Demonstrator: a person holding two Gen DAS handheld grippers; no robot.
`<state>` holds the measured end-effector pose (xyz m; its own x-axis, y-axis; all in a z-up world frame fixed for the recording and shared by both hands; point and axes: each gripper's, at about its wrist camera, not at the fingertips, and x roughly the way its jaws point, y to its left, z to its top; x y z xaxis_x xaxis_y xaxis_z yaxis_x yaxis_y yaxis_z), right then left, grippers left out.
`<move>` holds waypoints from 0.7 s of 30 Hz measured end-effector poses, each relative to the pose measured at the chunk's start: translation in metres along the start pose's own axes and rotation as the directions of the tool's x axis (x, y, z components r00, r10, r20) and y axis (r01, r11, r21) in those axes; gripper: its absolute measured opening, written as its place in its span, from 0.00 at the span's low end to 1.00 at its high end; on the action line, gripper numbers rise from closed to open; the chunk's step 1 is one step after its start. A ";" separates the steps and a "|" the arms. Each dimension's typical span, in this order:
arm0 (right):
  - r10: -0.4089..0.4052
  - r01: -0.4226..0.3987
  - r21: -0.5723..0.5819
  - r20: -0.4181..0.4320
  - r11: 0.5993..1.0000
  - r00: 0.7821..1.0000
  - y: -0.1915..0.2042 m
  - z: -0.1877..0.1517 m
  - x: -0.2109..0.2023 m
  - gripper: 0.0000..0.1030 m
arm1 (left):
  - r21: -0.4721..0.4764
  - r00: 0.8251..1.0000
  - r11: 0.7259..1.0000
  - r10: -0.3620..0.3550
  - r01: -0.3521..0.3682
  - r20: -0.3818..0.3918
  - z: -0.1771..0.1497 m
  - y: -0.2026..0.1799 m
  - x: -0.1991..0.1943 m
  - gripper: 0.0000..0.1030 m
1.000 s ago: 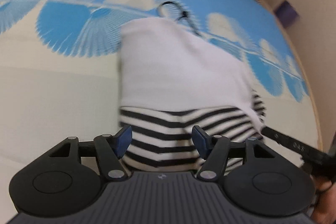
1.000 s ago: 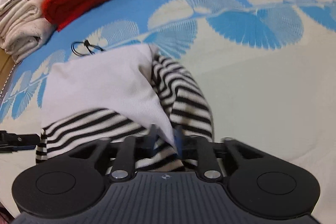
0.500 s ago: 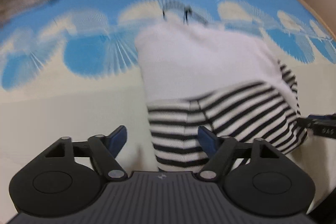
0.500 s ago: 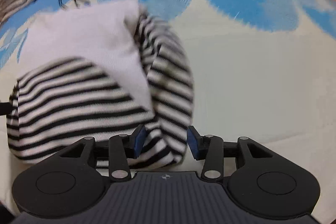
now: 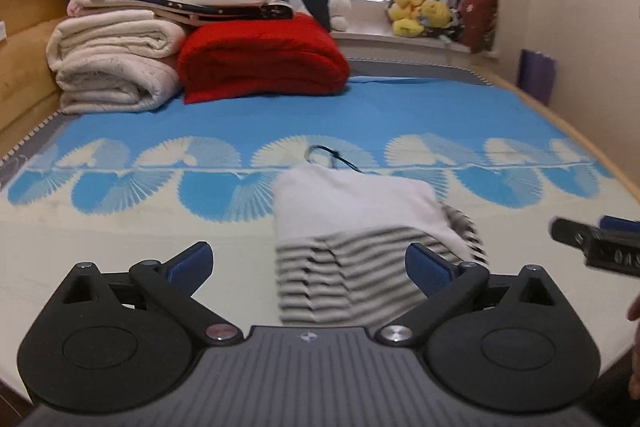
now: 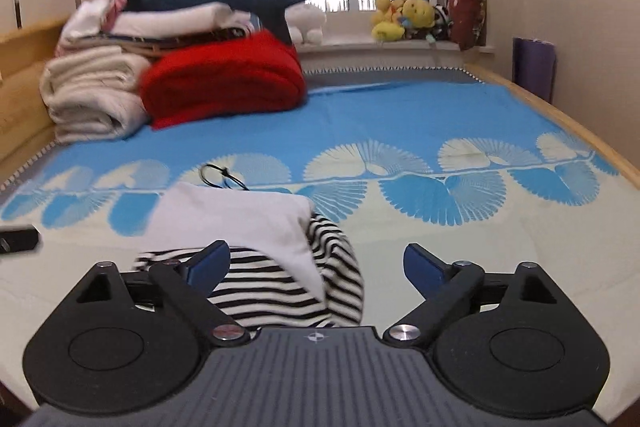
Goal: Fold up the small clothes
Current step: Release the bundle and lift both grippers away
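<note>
White-and-striped garment [image 5: 360, 219] lies folded on the bed [image 5: 120, 227], on the cream part of the bedspread w/ its far edge at the band of blue fan shapes. Plain white panel sits on top toward the window; black/white striped part is nearest the cameras, w/ a striped bulge along the garment's right side, clear in the right wrist view [image 6: 256, 223]. Long axis runs roughly near-to-far, white end pointing at the headboard-side pile; stripes run crosswise. Small black cord loop [image 5: 324, 157] lies just beyond the white edge, prob. touching it. Left tongs [image 5: 308, 263] are spread wide, having just been opening, nothing gripped; the garment shows through the gap but the pads are clear of it. Right tongs [image 6: 316, 263] likewise wide, just opened, no cloth pinched; the striped part sits under the left pad's side. Red folded blanket [image 5: 260, 59] and cream rolled bedding [image 5: 112, 67] are stacked well apart, at the far left.
</note>
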<state>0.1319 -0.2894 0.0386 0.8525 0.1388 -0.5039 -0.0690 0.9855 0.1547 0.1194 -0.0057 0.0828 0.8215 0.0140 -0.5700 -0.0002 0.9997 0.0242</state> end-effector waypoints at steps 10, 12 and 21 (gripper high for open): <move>0.014 -0.017 -0.109 -0.027 0.994 1.000 0.037 -0.039 -0.034 0.96 | -0.089 0.998 0.996 0.008 -0.013 -0.060 -0.053 -0.009 -0.001 0.99; 0.008 -0.013 -0.145 -0.040 0.989 0.999 0.043 -0.040 -0.030 0.96 | -0.102 0.997 0.995 0.006 -0.013 -0.071 -0.056 -0.010 0.003 0.99; 0.003 -0.018 -0.189 -0.081 0.982 0.997 0.057 -0.047 -0.018 0.96 | -0.121 0.995 0.993 -0.012 -0.001 -0.103 -0.059 -0.013 0.013 0.99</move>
<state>0.0881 -0.2315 0.0166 0.8073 0.1491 -0.5710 -0.1812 0.9835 0.0006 0.0959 -0.0169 0.0265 0.7584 0.0041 -0.6518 -0.0697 0.9947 -0.0749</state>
